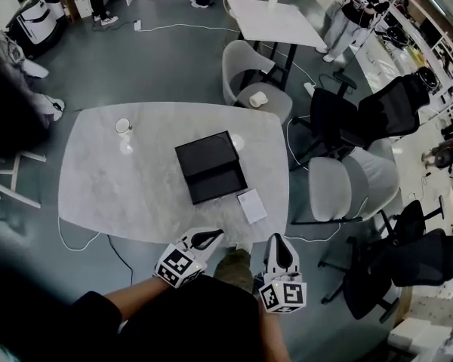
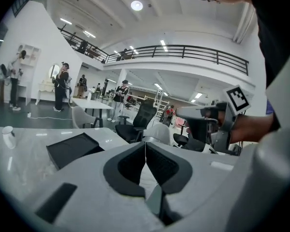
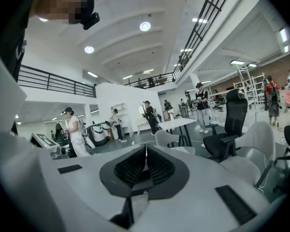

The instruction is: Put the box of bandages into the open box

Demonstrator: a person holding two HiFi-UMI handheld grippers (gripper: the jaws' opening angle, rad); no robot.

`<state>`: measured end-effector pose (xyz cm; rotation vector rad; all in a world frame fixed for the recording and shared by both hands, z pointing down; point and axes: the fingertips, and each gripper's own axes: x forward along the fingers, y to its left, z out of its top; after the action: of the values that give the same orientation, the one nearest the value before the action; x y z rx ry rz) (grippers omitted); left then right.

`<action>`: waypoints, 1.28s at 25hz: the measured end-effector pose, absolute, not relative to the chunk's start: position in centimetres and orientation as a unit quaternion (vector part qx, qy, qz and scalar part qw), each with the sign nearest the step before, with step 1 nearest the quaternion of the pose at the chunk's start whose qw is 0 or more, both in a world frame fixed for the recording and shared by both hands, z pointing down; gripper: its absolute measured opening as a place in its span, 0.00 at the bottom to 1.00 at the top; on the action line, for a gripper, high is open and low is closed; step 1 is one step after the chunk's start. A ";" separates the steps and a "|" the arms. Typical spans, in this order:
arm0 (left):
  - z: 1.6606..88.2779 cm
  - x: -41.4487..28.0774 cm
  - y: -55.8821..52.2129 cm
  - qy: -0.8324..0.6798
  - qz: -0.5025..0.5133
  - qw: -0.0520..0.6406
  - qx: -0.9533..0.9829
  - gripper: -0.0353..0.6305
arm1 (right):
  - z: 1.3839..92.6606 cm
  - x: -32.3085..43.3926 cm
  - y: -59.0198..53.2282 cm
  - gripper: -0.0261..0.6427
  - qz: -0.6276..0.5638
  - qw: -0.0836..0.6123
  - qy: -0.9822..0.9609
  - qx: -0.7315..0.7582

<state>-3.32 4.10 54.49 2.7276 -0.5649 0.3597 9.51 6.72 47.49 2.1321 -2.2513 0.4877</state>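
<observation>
A black open box (image 1: 210,168) lies in the middle of the pale table (image 1: 113,194). The small white box of bandages (image 1: 251,205) lies flat near the table's front edge, just right of the black box. My left gripper (image 1: 214,235) is held at the front edge, left of and below the bandage box, with its jaws shut on nothing. My right gripper (image 1: 277,240) hovers just off the edge, right of and below the bandage box, also shut and empty. In the left gripper view the shut jaws (image 2: 145,146) point across the table, with the black box (image 2: 72,149) at left. The right gripper view shows its closed jaws (image 3: 145,149) aimed out at the room.
A white mug (image 1: 123,126) stands at the table's far left. A small white thing (image 1: 237,142) sits behind the black box. Grey chairs stand at the far side (image 1: 245,70) and right side (image 1: 340,187). Black office chairs (image 1: 385,111) and several people are further off.
</observation>
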 end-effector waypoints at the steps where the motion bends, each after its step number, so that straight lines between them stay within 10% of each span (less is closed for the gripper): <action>1: 54.7 -2.4 3.5 -0.213 0.131 0.177 0.952 0.08 | 47.6 10.5 5.9 0.06 0.154 0.007 -0.728 0.668; 25: 71.2 9.7 -4.2 -0.416 0.243 0.345 0.806 0.10 | 54.6 23.3 -3.8 0.06 0.222 0.052 -0.830 0.508; 32: 76.1 10.7 -5.4 -0.449 0.217 0.455 0.737 0.47 | 55.8 25.6 -5.3 0.06 0.243 0.058 -0.830 0.499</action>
<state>10.73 -5.43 76.07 1.8191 -1.1085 0.5365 25.64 -5.26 55.82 1.5121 -2.5149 0.7372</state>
